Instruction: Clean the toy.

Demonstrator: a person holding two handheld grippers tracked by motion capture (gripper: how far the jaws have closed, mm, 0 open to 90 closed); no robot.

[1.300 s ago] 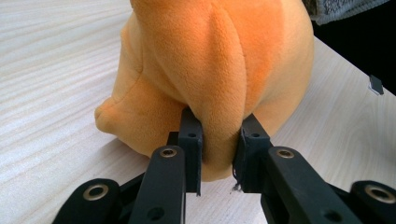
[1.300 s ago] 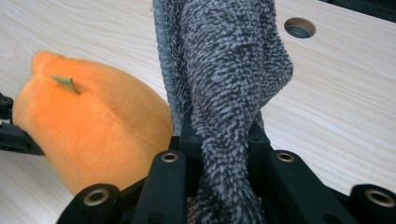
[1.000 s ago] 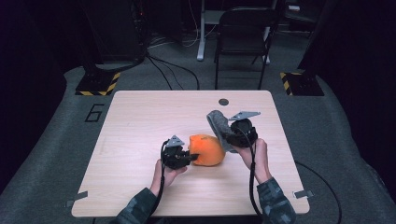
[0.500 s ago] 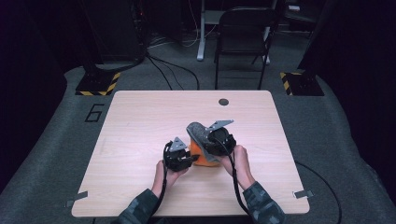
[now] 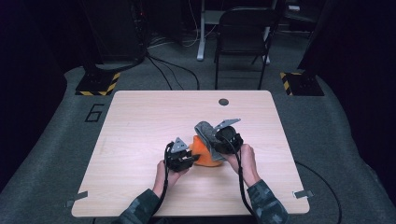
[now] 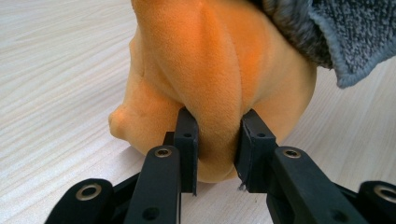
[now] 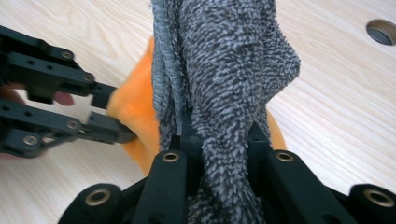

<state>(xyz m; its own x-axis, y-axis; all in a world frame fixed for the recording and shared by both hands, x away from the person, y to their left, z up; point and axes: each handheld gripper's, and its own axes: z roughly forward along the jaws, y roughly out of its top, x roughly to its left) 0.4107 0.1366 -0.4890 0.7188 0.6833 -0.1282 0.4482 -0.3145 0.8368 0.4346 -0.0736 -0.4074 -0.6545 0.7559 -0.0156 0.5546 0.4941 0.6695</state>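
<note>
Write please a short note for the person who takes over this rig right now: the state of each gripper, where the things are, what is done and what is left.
Left gripper: shut, pinching a fold of the orange plush toy, which rests on the table.
Right gripper: shut on the grey cloth, held over the toy's far side.
Done: both things gripped, cloth brought to the toy.
Left: probably drape or wipe the cloth over the toy, then release.
</note>
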